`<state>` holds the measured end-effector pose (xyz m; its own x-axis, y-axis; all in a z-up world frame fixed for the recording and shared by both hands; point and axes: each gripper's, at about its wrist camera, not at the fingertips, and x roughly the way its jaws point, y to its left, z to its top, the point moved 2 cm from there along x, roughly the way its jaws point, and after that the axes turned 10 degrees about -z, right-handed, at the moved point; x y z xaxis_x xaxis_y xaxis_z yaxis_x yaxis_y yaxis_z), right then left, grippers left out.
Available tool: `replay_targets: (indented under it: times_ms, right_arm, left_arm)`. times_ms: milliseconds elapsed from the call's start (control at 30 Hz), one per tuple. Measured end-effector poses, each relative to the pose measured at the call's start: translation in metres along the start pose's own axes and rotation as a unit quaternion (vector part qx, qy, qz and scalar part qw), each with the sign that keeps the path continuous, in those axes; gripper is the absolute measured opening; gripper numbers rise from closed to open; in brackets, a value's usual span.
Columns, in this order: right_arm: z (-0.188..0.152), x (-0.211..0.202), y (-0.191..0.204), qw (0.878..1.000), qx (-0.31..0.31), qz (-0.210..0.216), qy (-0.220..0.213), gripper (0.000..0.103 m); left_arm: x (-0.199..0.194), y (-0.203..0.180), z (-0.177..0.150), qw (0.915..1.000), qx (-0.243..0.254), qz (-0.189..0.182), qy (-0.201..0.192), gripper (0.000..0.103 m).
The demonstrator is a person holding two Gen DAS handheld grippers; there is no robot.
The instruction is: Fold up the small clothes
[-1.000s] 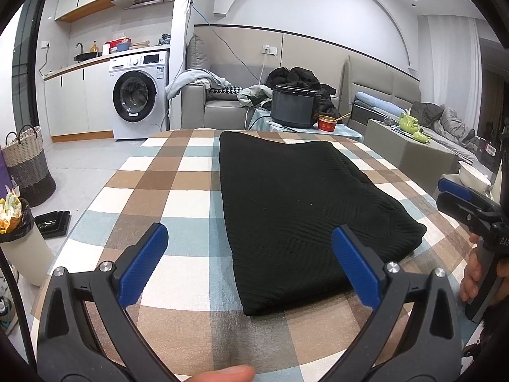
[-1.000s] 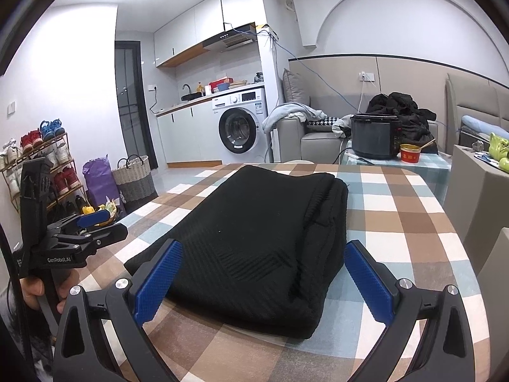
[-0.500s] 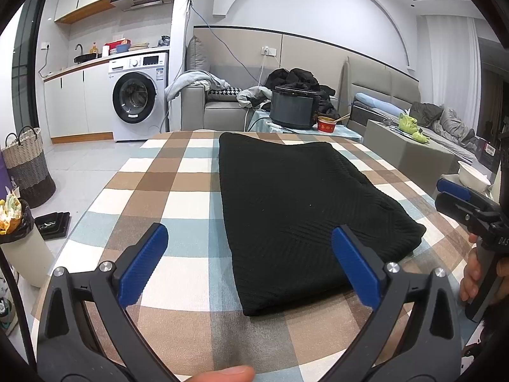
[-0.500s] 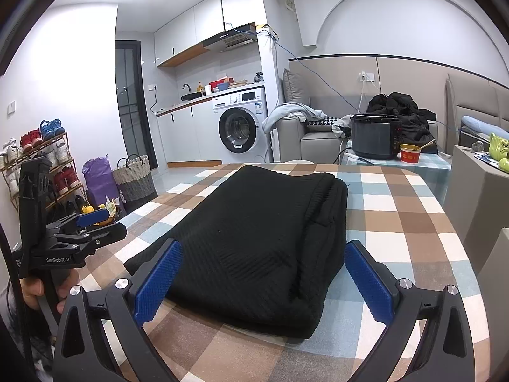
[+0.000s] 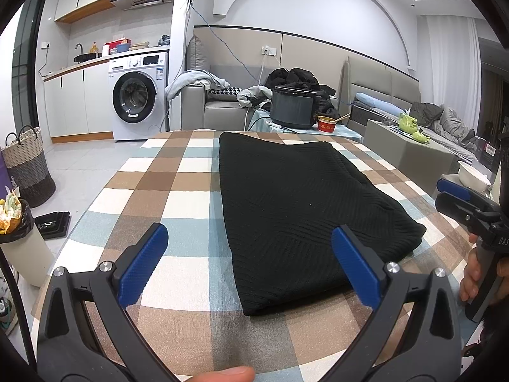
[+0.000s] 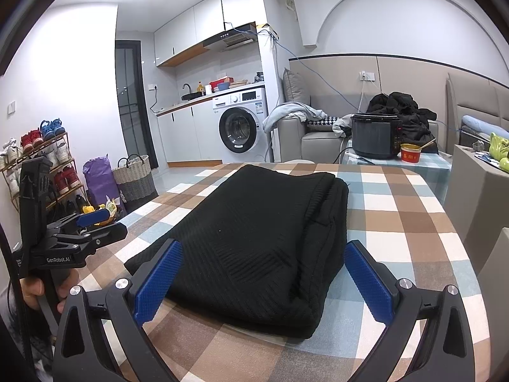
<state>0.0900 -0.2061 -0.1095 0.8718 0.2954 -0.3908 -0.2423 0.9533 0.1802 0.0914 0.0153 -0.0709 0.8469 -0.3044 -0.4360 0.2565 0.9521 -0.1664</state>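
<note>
Black knitted garment (image 5: 305, 210), folded into a thick oblong, lies flat on a table covered with a checked cloth (image 5: 165, 187) of brown, pale blue and white squares. It sits toward the middle of the table, its long side running away from both cameras.

The left gripper (image 5: 251, 264) hovers at the near edge of the table with its blue-padded fingers spread wide and nothing between them; the garment's near left corner lies just ahead of it. The right gripper (image 6: 264, 283) is likewise spread wide and empty, its two blue pads framing the garment's near right corner without touching it. A person's hand (image 6: 35, 289) grips the left gripper's handle at the left edge of the right wrist view.

Behind the table stand a white washing machine (image 6: 241, 124), a grey sofa (image 5: 219, 108) heaped with clothes and a dark cooker pot (image 6: 377, 135).
</note>
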Motion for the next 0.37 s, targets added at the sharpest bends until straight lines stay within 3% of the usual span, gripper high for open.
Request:
replay_targets:
  times_ms: [367]
  right_arm:
    - [0.0002,-0.0004,-0.0001,1.0,0.0,0.001,0.001,0.103]
  left_arm:
    - [-0.0005,-0.0015,-0.0001,1.0,0.001,0.001,-0.002,0.102]
